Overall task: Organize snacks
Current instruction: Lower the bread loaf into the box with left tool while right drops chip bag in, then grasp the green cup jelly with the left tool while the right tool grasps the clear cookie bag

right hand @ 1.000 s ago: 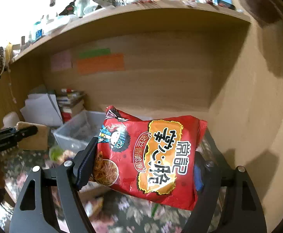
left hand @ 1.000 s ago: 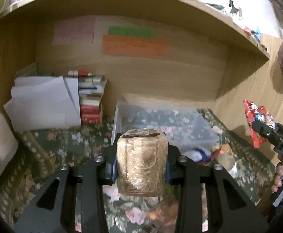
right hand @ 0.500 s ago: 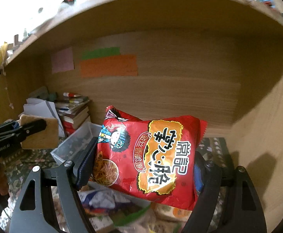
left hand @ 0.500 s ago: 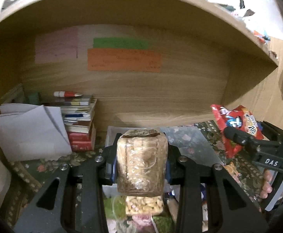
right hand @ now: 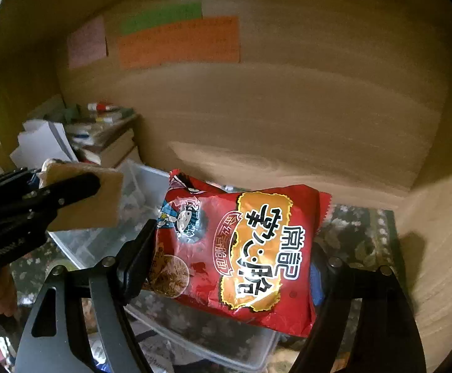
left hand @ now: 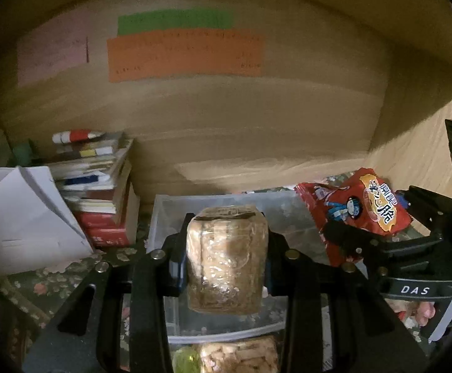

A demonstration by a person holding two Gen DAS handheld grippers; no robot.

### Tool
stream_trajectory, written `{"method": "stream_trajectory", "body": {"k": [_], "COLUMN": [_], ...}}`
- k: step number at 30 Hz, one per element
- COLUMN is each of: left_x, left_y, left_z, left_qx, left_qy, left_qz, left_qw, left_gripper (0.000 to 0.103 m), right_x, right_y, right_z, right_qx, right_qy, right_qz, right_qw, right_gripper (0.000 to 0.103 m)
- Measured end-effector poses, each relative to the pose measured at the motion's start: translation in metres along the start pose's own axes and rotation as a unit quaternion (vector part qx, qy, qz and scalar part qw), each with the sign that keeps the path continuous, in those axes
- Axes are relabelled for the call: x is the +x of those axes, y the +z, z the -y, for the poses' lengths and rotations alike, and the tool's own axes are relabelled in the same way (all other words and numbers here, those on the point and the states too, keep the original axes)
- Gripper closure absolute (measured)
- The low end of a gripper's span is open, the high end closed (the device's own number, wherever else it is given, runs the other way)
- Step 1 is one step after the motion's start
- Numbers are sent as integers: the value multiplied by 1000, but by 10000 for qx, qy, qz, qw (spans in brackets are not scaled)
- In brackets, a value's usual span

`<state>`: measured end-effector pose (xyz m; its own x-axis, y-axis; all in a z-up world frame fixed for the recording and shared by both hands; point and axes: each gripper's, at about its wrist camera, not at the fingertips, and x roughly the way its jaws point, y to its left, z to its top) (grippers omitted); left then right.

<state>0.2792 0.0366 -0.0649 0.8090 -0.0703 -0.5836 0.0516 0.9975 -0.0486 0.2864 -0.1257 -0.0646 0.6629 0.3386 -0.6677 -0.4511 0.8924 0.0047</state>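
My left gripper (left hand: 226,261) is shut on a clear-wrapped tan cracker pack (left hand: 227,258), held upright over a clear plastic bin (left hand: 219,202). In the right wrist view that same pack (right hand: 86,199) shows at the left, above the bin (right hand: 151,180). My right gripper (right hand: 229,267) is shut on a red instant-noodle bag (right hand: 244,248), which hangs over the bin's right part. From the left wrist view the noodle bag (left hand: 356,214) sits at the right, over the bin's far right corner. More wrapped snacks (left hand: 238,354) lie in front of the bin.
A stack of books (left hand: 98,192) and white papers (left hand: 24,217) stand left of the bin. The wooden back wall (left hand: 226,118) with coloured notes is close behind, a side wall (right hand: 437,248) at the right. A floral cloth (right hand: 359,236) covers the surface.
Both grippers have moved forward and down under the shelf, toward the back wall, carrying their snacks. The bin now lies right beneath them. Neither grip has altered.
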Motion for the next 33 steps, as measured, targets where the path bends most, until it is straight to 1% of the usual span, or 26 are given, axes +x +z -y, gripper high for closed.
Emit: {"method": "stream_trajectory", "body": {"k": [7,12,14,17,19,22,25,27,30,33], "left_x": [22,28,22,11,0,-19,-34,-45,-55,-61], "left_y": [-7,-11,-13,-11,-10,-9,-13,-18,-27,-39], "left_z": [-3,-2,0,0,-2,-4,-8,-11,-17,-22], "left_qx": [-46,-20,17,19,-5,-10,-23,-41,-27,-50], "left_qy": [-42,-91,-9,-1,29,73,67,85,148,194], "left_qz": [-313,-466,-349,-204,-73,95,195,221,204,143], "left_qw": [9995,9989,9994,9998,10000,9999,9998,9997,9997,9997], "left_gripper": [67,67,65,56,48,42,40,40,40,39], "right_x": [17,19,16,13,6,-6,-23,-34,-50,-65], "right_y": [-2,-4,-5,-4,-5,-5,-7,-10,-17,-27], "right_z": [2,0,-2,-5,-4,-3,-3,-3,0,3], "right_qx": [18,-34,-55,-48,-25,15,41,30,66,103], "right_qy": [48,69,64,70,78,108,73,15,-19,-52], "right_qz": [-353,-420,-382,-319,-251,-125,39,160,298,381], "right_qw": [9994,9991,9992,9995,9997,9999,10000,9999,9995,9992], "right_gripper": [26,24,23,18,18,17,16,14,10,10]}}
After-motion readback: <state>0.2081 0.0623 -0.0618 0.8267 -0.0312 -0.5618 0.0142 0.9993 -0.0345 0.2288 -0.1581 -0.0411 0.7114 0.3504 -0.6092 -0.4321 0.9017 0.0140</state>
